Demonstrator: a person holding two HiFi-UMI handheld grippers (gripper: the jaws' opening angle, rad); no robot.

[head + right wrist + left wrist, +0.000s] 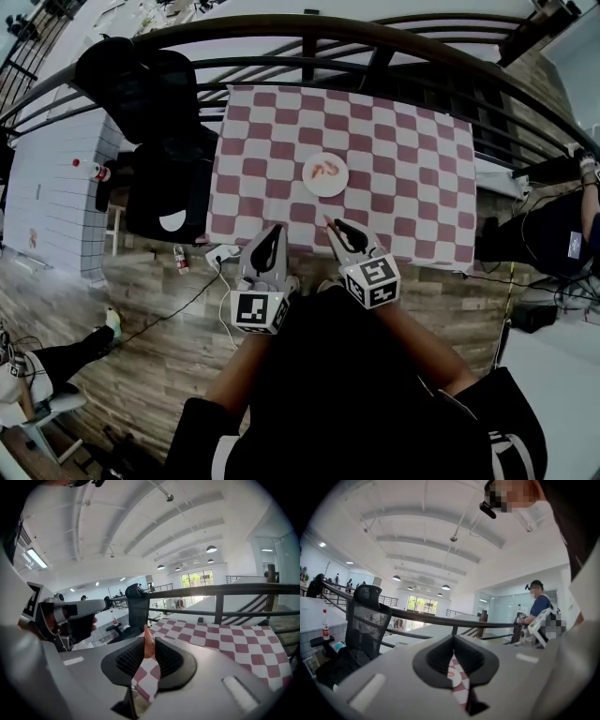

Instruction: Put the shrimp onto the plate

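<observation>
A white plate (323,189) lies mid-table on the red-and-white checked cloth (412,187), with two pink shrimp (328,170) on it. My right gripper (332,225) hovers over the table's near edge, below the plate in the head view, shut on another orange shrimp (327,222). In the right gripper view that shrimp (148,645) stands upright, pinched between the black pads (131,658), and pokes out above them. My left gripper (273,232) is beside it to the left, jaws together with nothing in them; in its own view only a thin slit of cloth (457,677) shows.
A dark curved railing (309,28) wraps the table's far side and both ends. A black office chair (150,94) stands to the left, with a red-capped bottle (89,169) near it. Cables run over the wooden floor (169,300). A person (562,234) sits at right.
</observation>
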